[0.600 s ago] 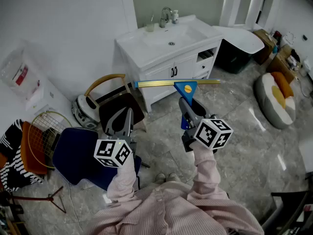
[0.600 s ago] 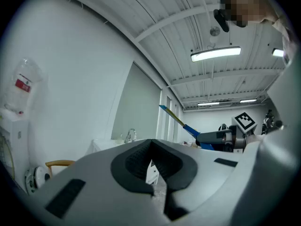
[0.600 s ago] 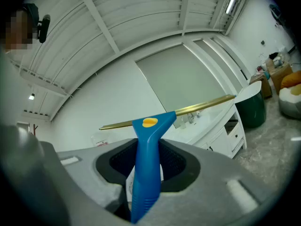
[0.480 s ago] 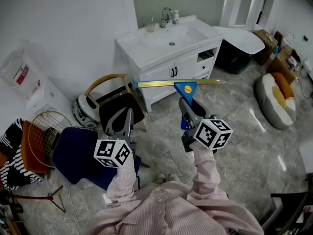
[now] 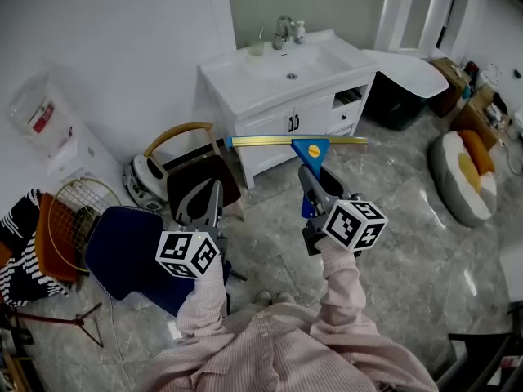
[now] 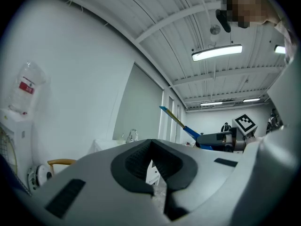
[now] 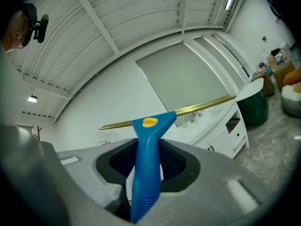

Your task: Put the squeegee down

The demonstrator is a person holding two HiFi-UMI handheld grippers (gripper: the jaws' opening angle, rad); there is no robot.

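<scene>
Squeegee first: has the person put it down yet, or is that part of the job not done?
Nothing looks done yet. In hand: the squeegee is held up in the air, its blue handle clamped in the right gripper, its brass blade level in front of the white vanity. The left gripper is shut and empty. Left to do: lower it onto some surface and open the jaws.
</scene>
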